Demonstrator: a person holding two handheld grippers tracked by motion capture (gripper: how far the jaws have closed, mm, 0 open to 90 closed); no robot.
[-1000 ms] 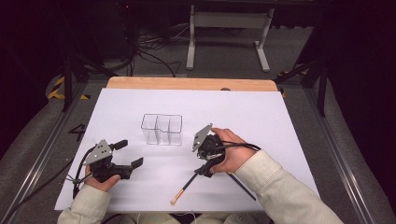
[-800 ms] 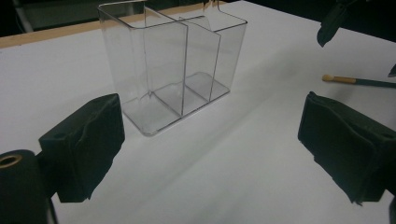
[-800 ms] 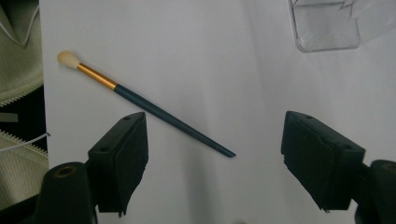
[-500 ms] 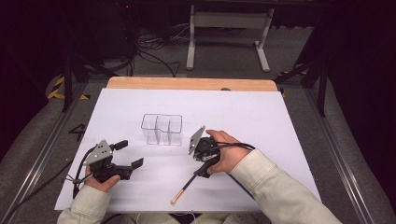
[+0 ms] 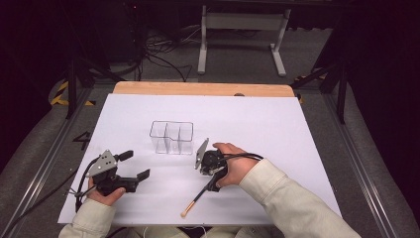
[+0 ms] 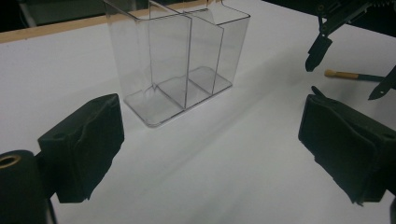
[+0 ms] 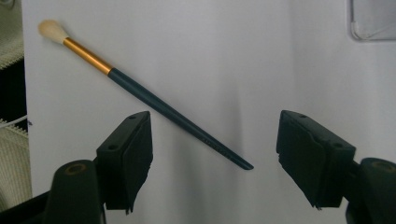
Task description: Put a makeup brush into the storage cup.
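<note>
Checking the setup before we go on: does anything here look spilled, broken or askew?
Nothing stands out. The brush lies flat and whole on the white table cover, and the clear organizer stands upright with nothing in it.

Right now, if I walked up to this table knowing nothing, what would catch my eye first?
Probably the clear plastic box, split into compartments, standing alone in the middle of the white table. Next, the thin brush with a dark handle, gold band and pale tip, lying flat near the front edge. The right gripper hangs over its handle with jaws apart, while the left gripper waits open at the left.
</note>
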